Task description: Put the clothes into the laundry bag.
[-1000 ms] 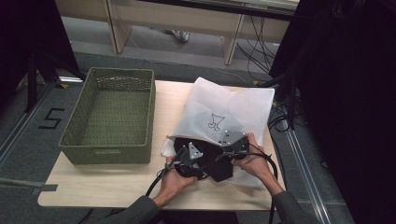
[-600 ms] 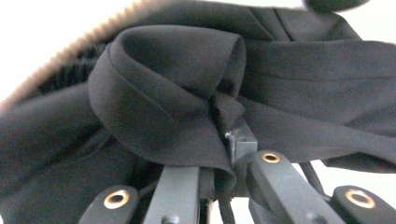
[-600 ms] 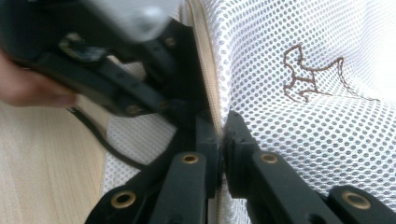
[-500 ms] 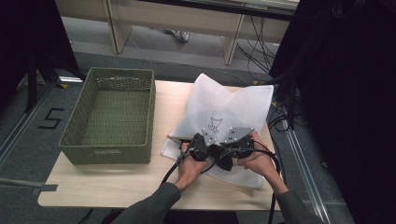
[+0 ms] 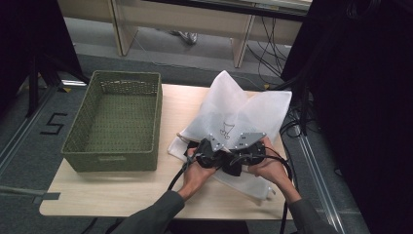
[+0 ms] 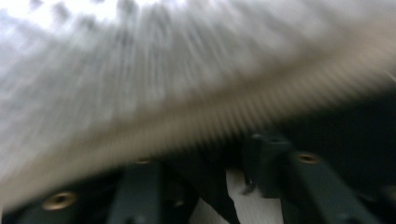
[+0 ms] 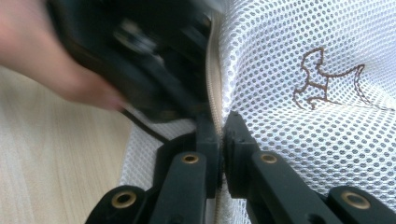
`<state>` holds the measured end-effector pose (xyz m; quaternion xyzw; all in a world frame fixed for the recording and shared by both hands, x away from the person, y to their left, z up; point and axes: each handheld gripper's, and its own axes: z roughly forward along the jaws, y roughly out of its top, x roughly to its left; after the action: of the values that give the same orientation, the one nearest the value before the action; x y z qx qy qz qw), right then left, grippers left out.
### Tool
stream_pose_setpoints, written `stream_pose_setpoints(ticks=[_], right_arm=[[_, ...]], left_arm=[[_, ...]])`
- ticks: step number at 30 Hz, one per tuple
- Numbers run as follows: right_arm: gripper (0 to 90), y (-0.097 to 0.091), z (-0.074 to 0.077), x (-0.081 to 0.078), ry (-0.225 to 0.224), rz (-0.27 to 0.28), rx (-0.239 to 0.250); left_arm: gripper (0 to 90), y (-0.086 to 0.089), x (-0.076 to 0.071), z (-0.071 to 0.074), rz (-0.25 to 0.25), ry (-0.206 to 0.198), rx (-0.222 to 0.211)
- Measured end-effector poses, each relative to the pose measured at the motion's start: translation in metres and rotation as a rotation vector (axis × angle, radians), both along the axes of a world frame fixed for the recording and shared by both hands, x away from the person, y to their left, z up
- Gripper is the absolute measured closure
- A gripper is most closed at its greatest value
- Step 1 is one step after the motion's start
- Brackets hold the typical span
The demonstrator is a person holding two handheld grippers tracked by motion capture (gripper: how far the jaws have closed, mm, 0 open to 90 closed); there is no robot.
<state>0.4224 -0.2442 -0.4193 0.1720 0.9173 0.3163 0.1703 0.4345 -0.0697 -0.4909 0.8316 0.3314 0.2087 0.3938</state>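
basket: green woven basket (image 5: pixel 114 126) on the left half of the tabletop (image 5: pixel 117 192), its far wall near the far edge; nothing in it.
mesh bag: white mesh laundry bag (image 5: pixel 243 114) on the right half of the tabletop, far part puffed up into two peaks, near part flat toward the near right corner; small brown stitched figure (image 7: pixel 322 81) on the mesh. What is inside, can't tell.
zipper: cream zipper (image 7: pixel 215 88) runs along the bag's near side, between the two grippers.
left gripper: left gripper (image 5: pixel 207 152) at the bag's near side, touching the right one. Own view blurred, zipper band (image 6: pixel 196 126) crosses above the jaws, the jaws stand apart with a gap and have just been opening; whether they pinch anything, can't tell.
right gripper: right gripper (image 7: pixel 222 135) just right of the left one, jaws together, clamped on the zipper seam of the mesh bag.
hands: left hand (image 5: pixel 197 173) and right hand (image 5: pixel 268 168) come in from the near edge, dark sleeves.
around: cables (image 5: pixel 292 126) on the floor off the right edge; number marked in tape (image 5: pixel 52 124) on the floor left of the basket.
in the way: the two grippers crowd each other over the zipper.
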Motion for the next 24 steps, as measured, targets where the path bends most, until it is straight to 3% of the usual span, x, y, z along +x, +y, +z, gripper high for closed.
stream_pose_setpoints(ticks=[2, 4, 5, 7, 9, 13, 15, 17, 22, 24], right_arm=[[87.2, -0.001, -0.001, 0.001, -0.005, 0.008, -0.003], [87.2, 0.000, -0.001, 0.002, 0.001, 0.016, -0.006], [87.2, 0.000, -0.001, 0.002, 0.001, 0.016, -0.006], [87.1, 0.000, -0.001, 0.003, -0.018, 0.030, -0.009], [87.1, 0.000, -0.001, 0.002, -0.003, 0.022, -0.008], [87.0, 0.000, -0.002, 0.003, -0.015, 0.018, -0.008], [87.0, 0.000, -0.001, 0.001, 0.005, 0.007, 0.000], [87.0, 0.000, -0.001, 0.001, -0.005, 0.007, -0.006], [87.0, 0.000, 0.000, 0.000, 0.000, 0.013, 0.001], [87.0, 0.001, 0.001, 0.000, -0.008, 0.034, 0.007]], left_arm=[[46.2, 0.017, -0.016, 0.004, -0.008, 0.048, -0.030], [39.8, 0.023, -0.020, 0.005, -0.016, 0.059, -0.032], [39.8, 0.029, -0.025, 0.006, -0.024, 0.084, -0.024], [36.5, 0.044, -0.034, 0.007, -0.059, 0.092, 0.015], [35.4, 0.048, -0.040, 0.005, -0.064, 0.117, 0.008], [34.5, 0.052, -0.048, -0.003, -0.056, 0.156, -0.007], [34.4, 0.051, -0.050, -0.007, -0.062, 0.164, 0.003], [34.3, 0.047, -0.052, -0.012, -0.076, 0.179, 0.016], [37.0, 0.038, -0.053, -0.020, -0.106, 0.187, 0.036], [41.2, 0.036, -0.054, -0.019, -0.119, 0.170, 0.040]])
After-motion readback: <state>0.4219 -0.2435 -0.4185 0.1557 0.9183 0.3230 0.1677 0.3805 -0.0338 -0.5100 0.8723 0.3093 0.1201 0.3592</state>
